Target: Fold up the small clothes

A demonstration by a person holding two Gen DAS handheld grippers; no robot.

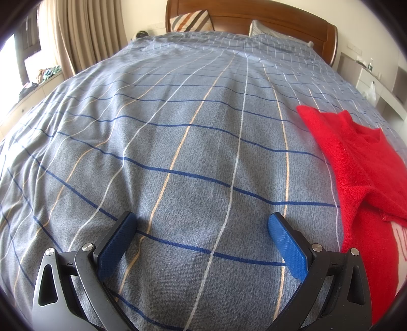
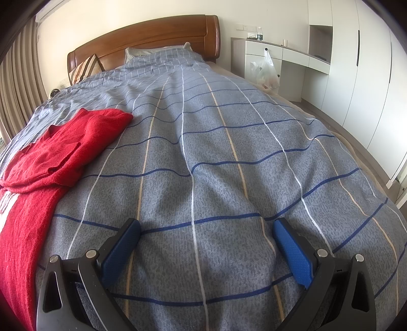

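Observation:
A red knitted sweater [image 1: 361, 168] with white lettering lies on the grey-blue checked bedspread [image 1: 178, 142], its sleeves folded in over the body. In the left wrist view it is at the right edge; in the right wrist view the sweater [image 2: 51, 163] is at the left edge. My left gripper [image 1: 202, 221] is open and empty, low over bare bedspread to the left of the sweater. My right gripper [image 2: 206, 226] is open and empty, low over the bedspread [image 2: 229, 152] to the right of the sweater.
A wooden headboard [image 2: 152, 38] and pillows [image 1: 189, 20] are at the far end of the bed. Beige curtains [image 1: 84, 33] and a window ledge are on the left. A white desk [image 2: 287, 56] with a plastic bag [image 2: 265, 70] and white wardrobes [image 2: 361, 63] stand on the right.

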